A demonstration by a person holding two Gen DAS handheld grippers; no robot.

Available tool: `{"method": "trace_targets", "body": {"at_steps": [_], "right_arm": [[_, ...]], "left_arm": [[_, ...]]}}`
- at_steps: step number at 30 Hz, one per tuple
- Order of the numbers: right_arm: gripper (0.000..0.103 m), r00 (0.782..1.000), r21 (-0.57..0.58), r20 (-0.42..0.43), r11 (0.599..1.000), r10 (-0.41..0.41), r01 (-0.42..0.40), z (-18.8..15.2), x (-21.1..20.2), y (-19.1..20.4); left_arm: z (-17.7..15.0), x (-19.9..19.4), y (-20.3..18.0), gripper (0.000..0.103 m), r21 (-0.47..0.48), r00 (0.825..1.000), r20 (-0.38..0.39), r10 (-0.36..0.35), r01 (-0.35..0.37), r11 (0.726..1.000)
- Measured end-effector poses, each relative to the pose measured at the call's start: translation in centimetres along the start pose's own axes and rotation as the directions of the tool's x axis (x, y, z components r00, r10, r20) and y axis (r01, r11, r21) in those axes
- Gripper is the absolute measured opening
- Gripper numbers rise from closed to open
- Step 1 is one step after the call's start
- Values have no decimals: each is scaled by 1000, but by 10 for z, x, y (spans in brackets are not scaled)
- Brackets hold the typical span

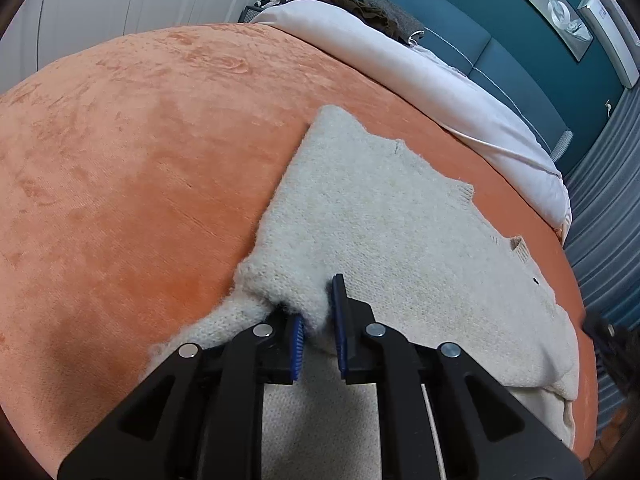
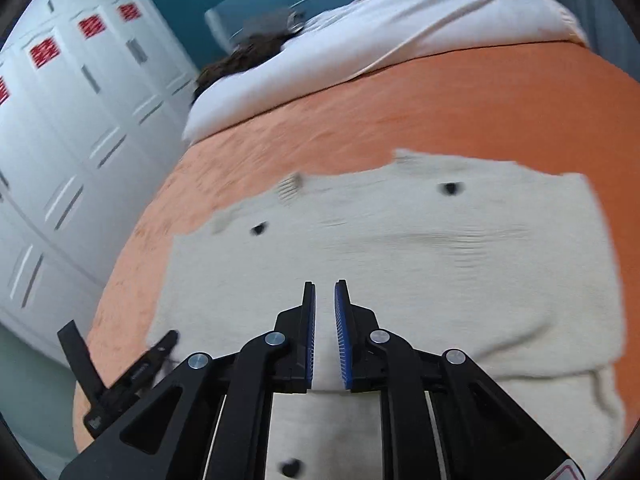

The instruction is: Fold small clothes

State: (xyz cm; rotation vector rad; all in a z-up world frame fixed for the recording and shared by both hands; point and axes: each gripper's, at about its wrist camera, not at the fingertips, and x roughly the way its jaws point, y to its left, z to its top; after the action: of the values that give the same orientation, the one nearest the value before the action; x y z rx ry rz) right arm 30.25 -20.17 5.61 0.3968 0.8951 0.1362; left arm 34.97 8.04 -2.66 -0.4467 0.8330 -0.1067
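A cream knitted cardigan [image 1: 384,216] lies spread flat on the orange bedspread [image 1: 132,168] of a bed, its dark buttons [image 2: 450,188] showing along the far edge in the right wrist view. The left tool [image 1: 318,320] sits at the near left corner of the garment, where a bunched fold of fuzzy knit is caught between its blue-padded fingers [image 1: 339,320]; the knit fills the gap between the pads, so this tool is clenched on the cardigan's edge, and a strip of the fabric trails off toward the lower left beside the finger. The right tool [image 2: 325,320] hangs over the middle of the cardigan with its two fingers close together but with a narrow slit of cream knit visible between the pads; nothing is caught between them, so it is released. That view is smeared with motion blur. Beyond the cardigan, a white duvet [image 1: 420,80] is folded back along the far side of the bed, with a brown ruffled cloth [image 1: 344,0] and a grey one heaped on it against a teal headboard [image 1: 500,32]. White wardrobe doors [image 2: 72,120] with red stickers stand to the left.
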Motion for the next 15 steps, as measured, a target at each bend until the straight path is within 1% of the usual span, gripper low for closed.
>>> {"method": "trace_targets", "body": {"at_steps": [1,2,5,7,8,9,10,11,12,13,15], "right_arm": [[13,998,-18,-49,999,40,-41,6,26,20],[13,994,-33,-90,998,54,-57,4,44,37],[13,987,-96,-161,995,22,-38,10,101,77],[11,980,-140,-191,990,-51,24,10,131,85],[4,982,-150,-180,988,-65,38,9,137,85],[2,986,-141,-157,990,-52,30,12,133,79],[0,989,-110,-135,993,-57,42,15,125,69],[2,992,-75,-103,995,-79,72,18,117,59],[16,994,-22,-54,996,-92,91,22,101,44],[21,996,17,-16,996,-90,91,23,87,31],[32,993,75,56,992,-101,97,16,43,-7]], "left_arm": [[-1,0,0,12,-1,1000,2,-2,2,1000],[-1,0,1,12,-3,1000,4,-5,5,1000],[-4,0,3,12,-4,1000,19,-15,15,1000],[-6,0,5,12,-10,999,25,-26,26,1000],[-6,1,6,12,-13,999,26,-31,32,999],[-6,1,7,12,-15,999,30,-40,40,999],[-7,1,9,12,-20,998,34,-49,49,999],[-7,1,10,12,-23,998,35,-53,54,998],[-7,1,10,12,-23,998,36,-55,56,998],[-7,1,10,12,-22,998,37,-56,57,998],[-7,1,10,12,-23,998,39,-57,58,998]]}}
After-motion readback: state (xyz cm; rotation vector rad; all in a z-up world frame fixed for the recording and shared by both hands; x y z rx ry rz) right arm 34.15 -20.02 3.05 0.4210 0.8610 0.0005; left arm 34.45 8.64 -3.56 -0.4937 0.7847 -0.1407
